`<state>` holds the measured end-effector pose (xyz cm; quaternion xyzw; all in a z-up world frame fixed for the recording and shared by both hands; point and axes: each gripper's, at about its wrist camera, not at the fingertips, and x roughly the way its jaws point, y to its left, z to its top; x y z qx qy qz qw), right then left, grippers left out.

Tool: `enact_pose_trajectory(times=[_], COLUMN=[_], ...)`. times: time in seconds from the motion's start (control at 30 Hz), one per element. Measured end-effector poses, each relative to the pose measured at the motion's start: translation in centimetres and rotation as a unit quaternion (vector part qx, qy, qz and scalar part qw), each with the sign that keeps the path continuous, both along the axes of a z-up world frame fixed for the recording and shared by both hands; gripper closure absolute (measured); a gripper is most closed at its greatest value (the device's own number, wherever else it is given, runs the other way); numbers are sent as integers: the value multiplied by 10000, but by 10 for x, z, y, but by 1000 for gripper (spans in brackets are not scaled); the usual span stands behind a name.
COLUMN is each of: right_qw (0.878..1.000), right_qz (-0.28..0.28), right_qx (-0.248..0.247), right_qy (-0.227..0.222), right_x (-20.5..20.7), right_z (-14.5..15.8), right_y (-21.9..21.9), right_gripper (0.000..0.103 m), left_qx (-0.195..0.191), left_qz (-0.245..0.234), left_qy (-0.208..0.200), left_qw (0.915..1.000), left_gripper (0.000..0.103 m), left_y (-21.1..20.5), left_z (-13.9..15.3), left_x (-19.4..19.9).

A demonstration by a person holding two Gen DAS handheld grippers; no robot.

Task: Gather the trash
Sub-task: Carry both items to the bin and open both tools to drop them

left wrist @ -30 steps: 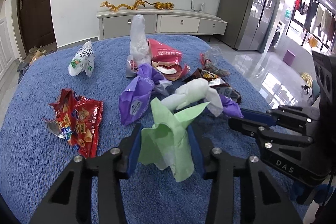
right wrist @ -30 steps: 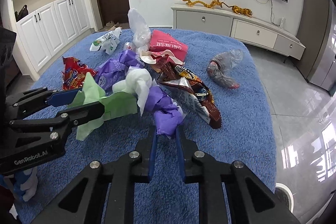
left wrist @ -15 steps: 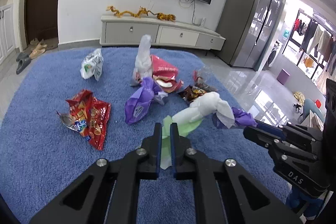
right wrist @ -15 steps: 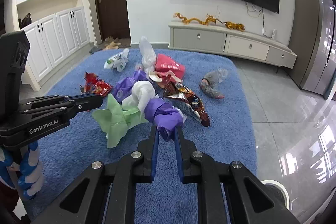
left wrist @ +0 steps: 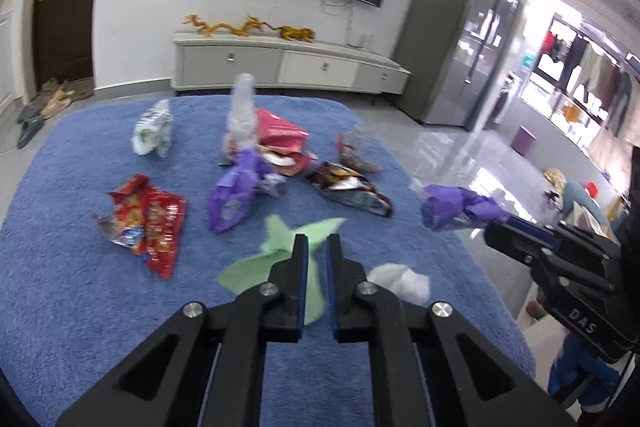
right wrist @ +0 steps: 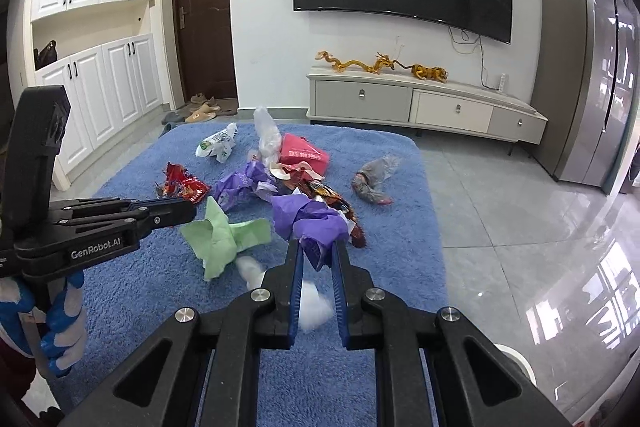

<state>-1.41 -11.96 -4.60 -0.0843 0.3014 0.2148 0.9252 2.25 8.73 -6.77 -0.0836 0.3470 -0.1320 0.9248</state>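
Trash lies on a blue rug (left wrist: 80,291). My left gripper (left wrist: 317,243) is shut on a green paper scrap (left wrist: 276,255), also seen in the right wrist view (right wrist: 220,237), held above the rug. My right gripper (right wrist: 316,247) is shut on a crumpled purple bag (right wrist: 312,219), which shows in the left wrist view (left wrist: 452,205). A white wad (left wrist: 400,281) lies on the rug below the grippers; it also shows in the right wrist view (right wrist: 314,303).
On the rug lie a red snack wrapper (left wrist: 148,219), a purple packet (left wrist: 234,195), a red bag (left wrist: 280,137), a dark wrapper (left wrist: 348,187), a white-green bag (left wrist: 152,133) and a clear bag (right wrist: 372,181). A TV cabinet (right wrist: 420,107) stands behind.
Both grippers have risen and drawn apart. The white wad that hung between the green and purple pieces has dropped onto the rug.
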Motion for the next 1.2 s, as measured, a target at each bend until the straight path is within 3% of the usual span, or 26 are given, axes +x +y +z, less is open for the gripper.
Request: enact_pose_trajectory(times=[0.17, 0.23, 0.27, 0.3, 0.53, 0.67, 0.93, 1.2], right_qw=[9997, 9993, 9992, 9990, 9970, 9952, 9893, 9703], right_qz=[-243, -338, -374, -421, -699, -877, -1293, -2300], right_qx=[90, 122, 143, 167, 298, 395, 646, 692], right_qy=[35, 45, 48, 53, 112, 153, 182, 287], right_x=[0, 0, -1, -1, -6, -3, 2, -6], right_z=[-3, -3, -3, -4, -7, -11, -16, -33], right_y=[-19, -28, -32, -37, -64, -81, -116, -194], right_gripper=[89, 89, 89, 89, 89, 89, 89, 89], left_qx=[105, 235, 252, 227, 615, 686, 615, 484], left_qz=[-505, -678, -686, -702, -932, -1033, -1377, -2202], left_qy=[98, 192, 216, 216, 736, 774, 452, 473], left_qw=[9986, 9972, 9971, 9970, 9910, 9893, 9875, 9731], left_gripper=[91, 68, 43, 37, 38, 74, 77, 77], left_y=[-27, -43, -47, -51, -84, -90, -120, -209], left_z=[-9, -15, -18, -21, -58, -62, -34, -17], left_x=[3, 9, 11, 14, 41, 42, 39, 53])
